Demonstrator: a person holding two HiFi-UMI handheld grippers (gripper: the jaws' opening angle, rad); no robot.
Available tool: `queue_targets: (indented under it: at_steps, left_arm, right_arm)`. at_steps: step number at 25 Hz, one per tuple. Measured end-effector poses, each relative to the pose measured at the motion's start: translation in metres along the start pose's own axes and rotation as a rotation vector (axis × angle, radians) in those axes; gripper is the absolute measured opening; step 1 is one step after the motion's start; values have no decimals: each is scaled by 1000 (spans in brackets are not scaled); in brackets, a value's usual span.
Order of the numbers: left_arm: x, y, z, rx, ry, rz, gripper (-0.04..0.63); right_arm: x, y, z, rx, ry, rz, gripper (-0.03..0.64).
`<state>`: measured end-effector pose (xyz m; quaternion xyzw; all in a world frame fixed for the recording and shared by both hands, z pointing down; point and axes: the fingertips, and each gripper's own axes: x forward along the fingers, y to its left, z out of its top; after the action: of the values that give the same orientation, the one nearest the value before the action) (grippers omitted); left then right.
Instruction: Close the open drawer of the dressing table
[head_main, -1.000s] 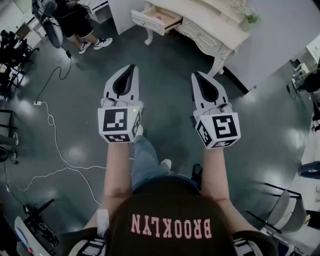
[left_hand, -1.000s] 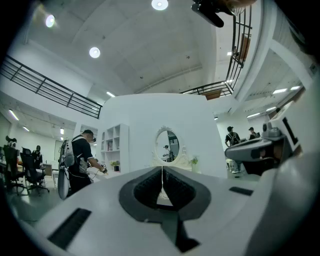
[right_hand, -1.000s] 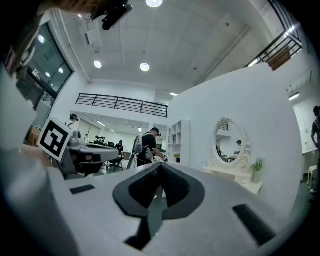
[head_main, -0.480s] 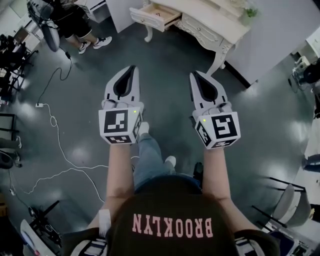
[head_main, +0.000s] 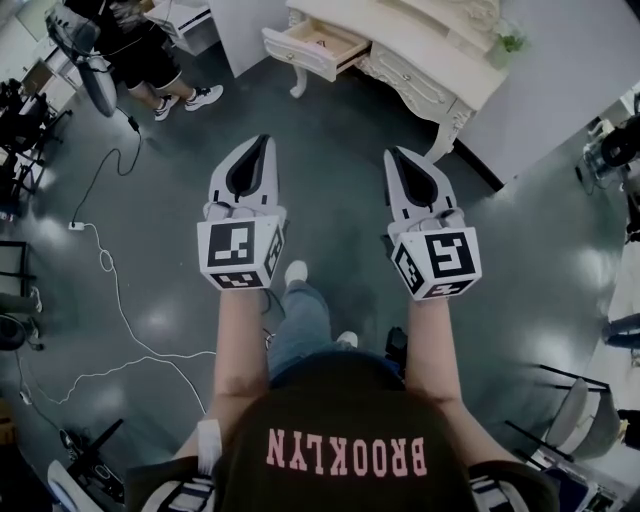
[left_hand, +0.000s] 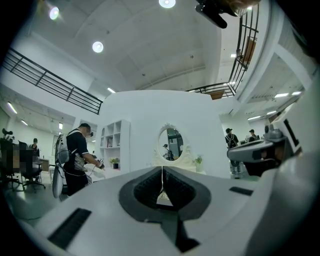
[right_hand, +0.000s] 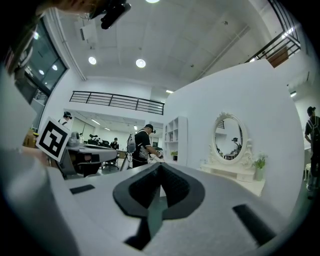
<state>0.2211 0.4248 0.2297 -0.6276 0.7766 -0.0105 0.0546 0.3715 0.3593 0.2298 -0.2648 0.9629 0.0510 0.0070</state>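
Both the left tool (head_main: 264, 139) and the right tool (head_main: 392, 151) are pressed together, empty. One drawer (head_main: 322, 44) stands open on the one white bench (head_main: 428, 52).

1 downward, 2 level, toward table (head_main: 432, 52)

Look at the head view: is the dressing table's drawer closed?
No, the drawer sticks out from the dressing table, with its inside showing.
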Motion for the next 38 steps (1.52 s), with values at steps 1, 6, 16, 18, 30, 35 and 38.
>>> queue_targets:
  at_steps: [1, 6, 16, 18, 30, 35, 38]
  left_arm:
    - [8, 6, -2, -1, 2, -3, 6]
    - [49, 39, -10, -12, 10, -25, 6]
    - [128, 112, -24, -27, 12, -68, 6]
    - [140, 125, -25, -22, 12, -80, 6]
    - [190, 178, -30, -44, 0, -111, 6]
    - [203, 186, -44, -19, 25, -111, 6]
    - [212, 190, -50, -22, 35, -112, 6]
  right_arm:
    - [10, 0, -1, -2, 3, 0, -3]
    - [61, -2, -7, 8, 16, -7, -4]
    - [162, -8, -15, -8, 52, -45, -3]
    - [179, -6, -15, -13, 54, -54, -3]
    - [252, -3, -9, -28, 34, -62, -3]
    - [268, -9, -17, 6, 25, -70, -3]
    - [279, -13, -26, 23, 37, -71, -3]
